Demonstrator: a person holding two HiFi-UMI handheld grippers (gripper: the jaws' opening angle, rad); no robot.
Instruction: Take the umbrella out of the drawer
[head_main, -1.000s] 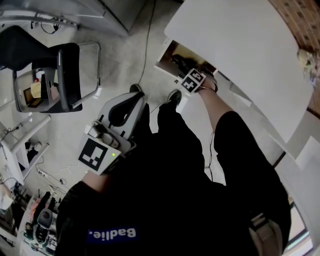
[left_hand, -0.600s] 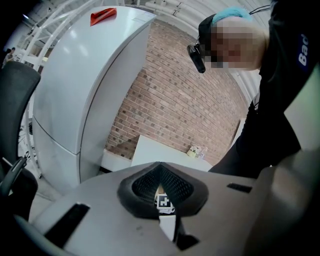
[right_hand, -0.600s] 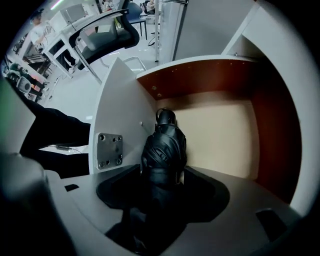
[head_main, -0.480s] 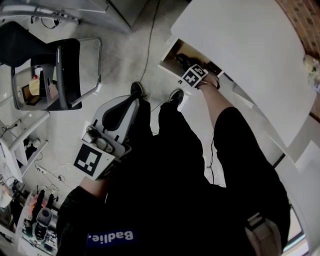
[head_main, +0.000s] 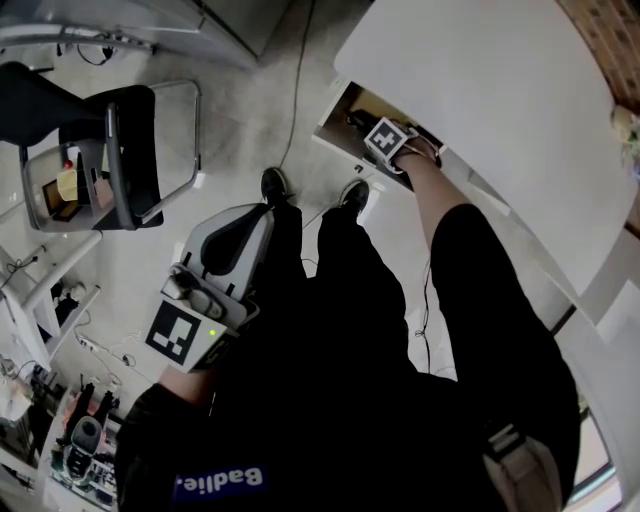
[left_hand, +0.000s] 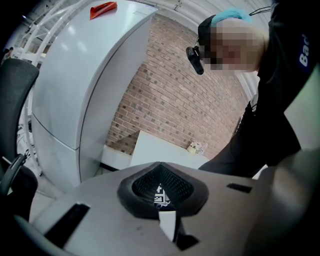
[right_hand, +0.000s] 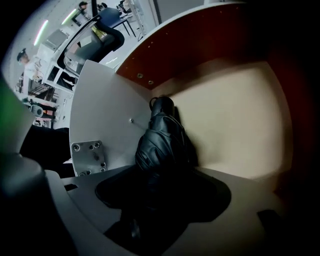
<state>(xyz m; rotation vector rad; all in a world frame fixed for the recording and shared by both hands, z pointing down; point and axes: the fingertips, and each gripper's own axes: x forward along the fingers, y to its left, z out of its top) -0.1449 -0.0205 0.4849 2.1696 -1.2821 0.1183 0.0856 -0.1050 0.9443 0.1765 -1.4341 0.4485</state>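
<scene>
Umbrella (right_hand: 162, 140), black and folded, lies in the open drawer (right_hand: 235, 115) against its white side wall. The right gripper (right_hand: 162, 200) jaws have just been opening wide and straddle it, not gripping. The left gripper (head_main: 238, 228) jaws look closed, empty.

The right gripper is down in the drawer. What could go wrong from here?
The right gripper has just been opening its fingers, and the umbrella lies between them unclamped. If they close on loose fabric, the grip may slip. The umbrella hugs the side wall of the drawer, so one finger could catch there.
</scene>
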